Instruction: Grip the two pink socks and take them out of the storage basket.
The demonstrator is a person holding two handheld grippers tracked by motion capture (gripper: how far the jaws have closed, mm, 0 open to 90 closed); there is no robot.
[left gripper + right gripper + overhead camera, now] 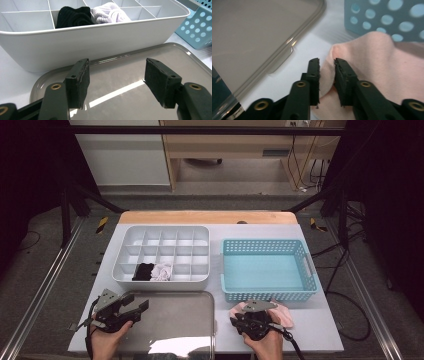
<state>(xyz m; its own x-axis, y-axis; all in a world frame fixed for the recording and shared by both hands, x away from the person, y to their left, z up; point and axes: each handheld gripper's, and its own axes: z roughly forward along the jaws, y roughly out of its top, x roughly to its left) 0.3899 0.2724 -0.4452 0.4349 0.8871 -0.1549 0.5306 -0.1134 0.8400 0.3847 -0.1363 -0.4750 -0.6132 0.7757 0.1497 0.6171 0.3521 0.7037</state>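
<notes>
Tabletop (320,330), white, wooden strip along far edge.

Right gripper (255,318), near edge, right of centre: resting on pink sock (285,315) just in front of the blue basket's near wall. Right gripper view: jaws (326,75) nearly together, pinching a fold of pink sock (374,72); grip not discernible from the high view.

Left gripper (131,310), near-left corner, over grey metal tray (190,320). Left gripper view: jaws (116,82) spread wide, nothing between, above tray surface (117,75).

Containers:
- White divided organiser (160,255), far-left half: black sock (143,271) and white sock (162,271), side by side in adjoining near-row compartments. Left gripper view: both rolled, black (72,16), white (110,13).
- Blue perforated basket (267,269), far-right half: bare floor.
- Tray, near edge: bare.
</notes>
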